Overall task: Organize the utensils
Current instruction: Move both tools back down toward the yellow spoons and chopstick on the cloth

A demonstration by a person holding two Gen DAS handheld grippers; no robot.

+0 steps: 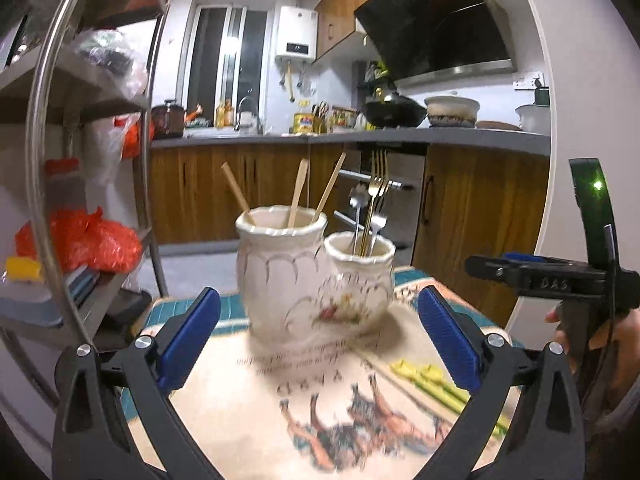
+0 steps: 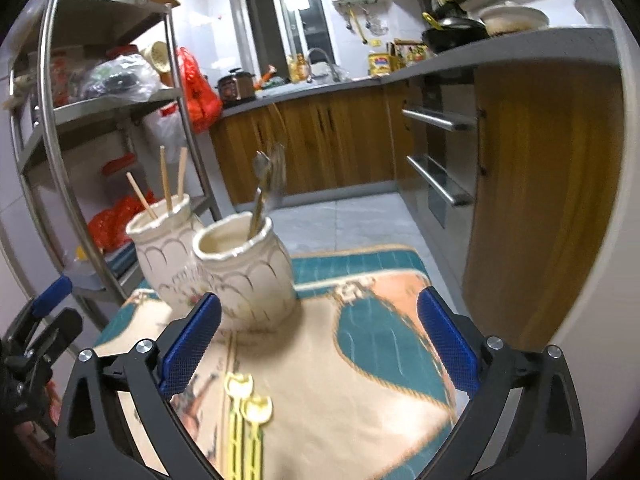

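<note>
On the patterned cloth (image 1: 248, 408), the taller cream jar (image 1: 280, 272) holds 3 wooden chopsticks (image 1: 298, 194); touching it, the shorter jar (image 1: 358, 280) holds metal forks (image 1: 376, 200). 2 yellow forks (image 2: 244, 428) lie flat nearby. Left gripper (image 1: 320, 336), right gripper (image 2: 320, 344) — both spread apart, empty.

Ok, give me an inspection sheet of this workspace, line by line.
Surface: patterned tablecloth, teal border.
Job's things: tall jar with three wooden sticks; short jar with metal forks; two yellow utensils lying flat on the cloth.
Clutter: nothing seen.
Grippers: left tool open, empty; right tool open, empty.
Cables: nothing seen.
Surroundings: metal shelf rack with bags; wooden cabinets; wok on the counter.
</note>
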